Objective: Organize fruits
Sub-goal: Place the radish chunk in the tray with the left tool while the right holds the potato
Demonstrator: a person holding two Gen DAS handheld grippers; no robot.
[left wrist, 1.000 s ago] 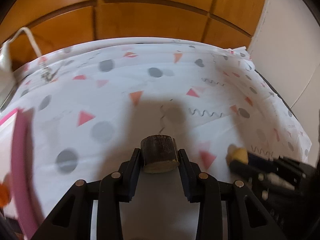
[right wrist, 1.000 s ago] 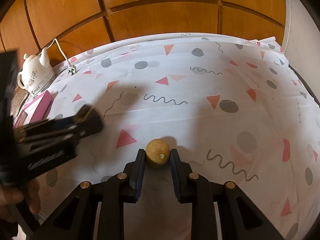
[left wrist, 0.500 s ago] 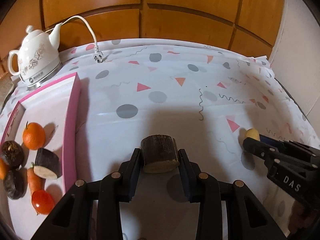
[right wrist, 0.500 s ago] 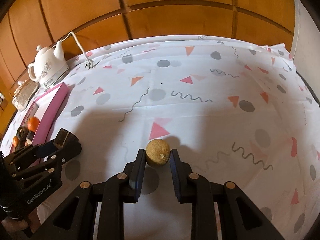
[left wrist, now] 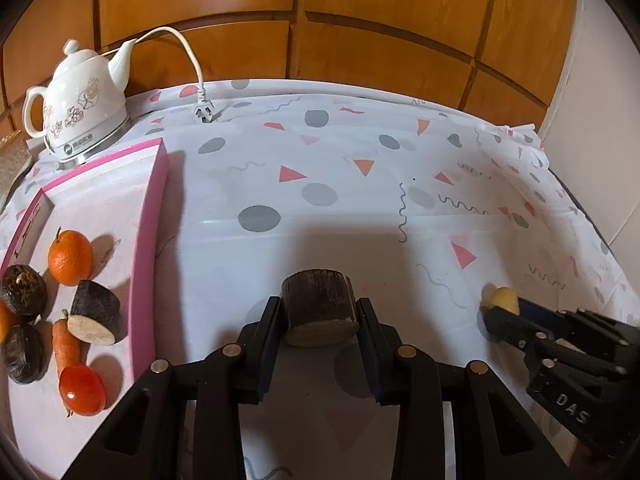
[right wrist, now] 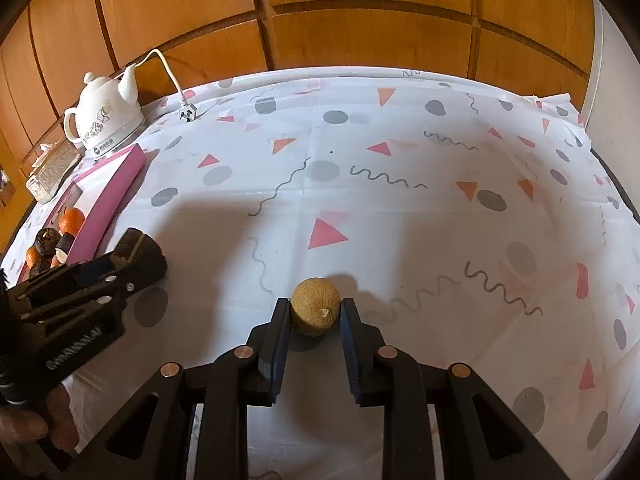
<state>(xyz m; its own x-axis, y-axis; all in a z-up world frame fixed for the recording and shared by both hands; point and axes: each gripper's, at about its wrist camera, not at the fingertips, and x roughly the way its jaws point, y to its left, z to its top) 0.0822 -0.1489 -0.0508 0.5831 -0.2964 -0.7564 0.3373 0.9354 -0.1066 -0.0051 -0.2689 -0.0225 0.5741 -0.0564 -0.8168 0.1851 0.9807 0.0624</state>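
Note:
My left gripper is shut on a dark cut cylinder piece with a pale cut face, held above the tablecloth. My right gripper is shut on a small round tan fruit; it also shows in the left wrist view. A pink-rimmed white tray lies at the left. It holds an orange, a similar dark cut piece, two dark round fruits, a carrot and a red tomato. The left gripper appears at the left of the right wrist view.
A white floral teapot with a cord and plug stands behind the tray. The patterned tablecloth covers the table up to a wooden panel wall. A white wall borders the right side.
Both views have swung left: the tray, its fruits and the teapot came into view. Both grippers kept their holds and sit a little closer to the tray.

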